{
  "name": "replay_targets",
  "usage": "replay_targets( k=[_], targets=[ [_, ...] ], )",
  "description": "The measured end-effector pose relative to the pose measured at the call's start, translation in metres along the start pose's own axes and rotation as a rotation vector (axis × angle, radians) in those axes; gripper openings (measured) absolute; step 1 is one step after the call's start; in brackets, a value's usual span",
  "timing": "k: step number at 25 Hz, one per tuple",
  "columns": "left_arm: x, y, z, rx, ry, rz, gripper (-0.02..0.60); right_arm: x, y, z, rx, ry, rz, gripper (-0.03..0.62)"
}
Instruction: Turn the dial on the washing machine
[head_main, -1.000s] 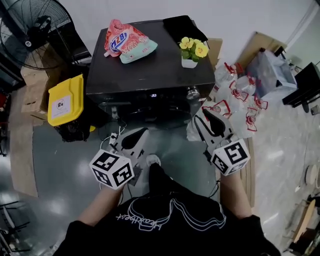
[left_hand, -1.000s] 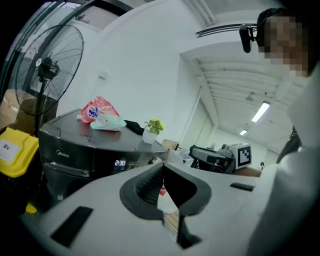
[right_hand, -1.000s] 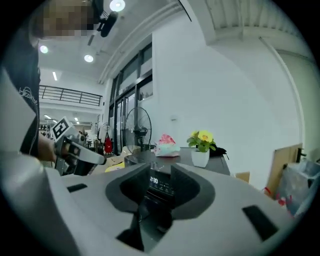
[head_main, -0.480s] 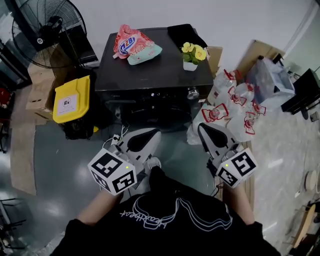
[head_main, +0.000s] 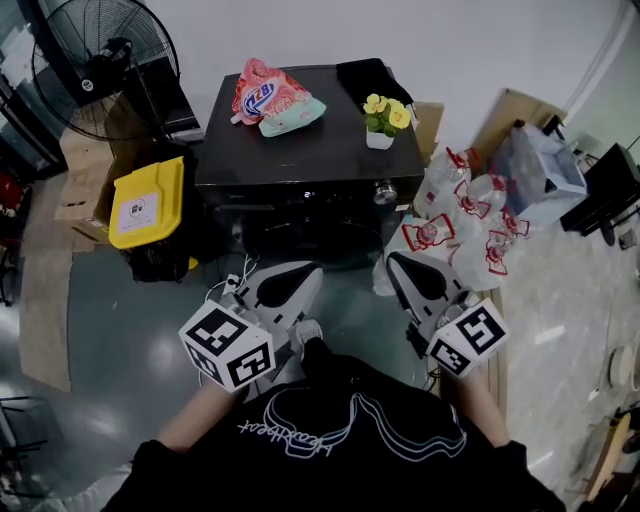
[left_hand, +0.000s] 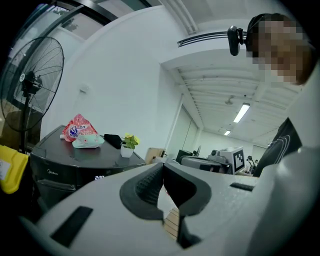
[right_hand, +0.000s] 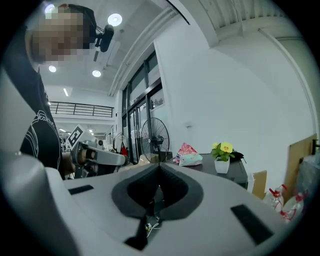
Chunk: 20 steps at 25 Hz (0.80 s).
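The white left gripper (head_main: 312, 270) and white right gripper (head_main: 393, 260) — fingers clenched on nothing — hang before the black washing machine (head_main: 300, 150), apart from it. Its small silver round dial (head_main: 385, 191) sits at the front panel's right end — untouched.

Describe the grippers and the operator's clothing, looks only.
Left gripper and right gripper match: white shells tapering to a point, dark grey ribbed pads inside the jaws, a white cube with black square markers at the rear of each. The person wears a black short-sleeved top with a white outline print.
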<state>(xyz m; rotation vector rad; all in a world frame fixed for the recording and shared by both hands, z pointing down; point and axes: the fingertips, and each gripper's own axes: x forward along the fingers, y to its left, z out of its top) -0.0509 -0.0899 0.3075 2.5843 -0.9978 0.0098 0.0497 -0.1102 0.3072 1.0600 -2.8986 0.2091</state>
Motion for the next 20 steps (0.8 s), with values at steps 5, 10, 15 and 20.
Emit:
replay_targets(
  k=[5,10,15,20],
  targets=[
    [0.003,0.005,0.003,-0.011,-0.002,0.006,0.005,0.004,-0.002,0.004,0.001,0.002,0.009,0.005],
    [0.009,0.01,0.004,-0.019,-0.003,0.006,0.005,0.003,-0.008,0.001,0.039,0.004,0.003,0.005],
    [0.021,0.012,0.004,-0.022,-0.001,-0.006,0.005,0.001,-0.019,-0.002,0.045,0.008,-0.01,0.005],
    [0.026,0.013,-0.009,-0.056,0.02,-0.005,0.005,-0.004,-0.024,-0.017,0.077,0.045,-0.024,0.005]
  ],
)
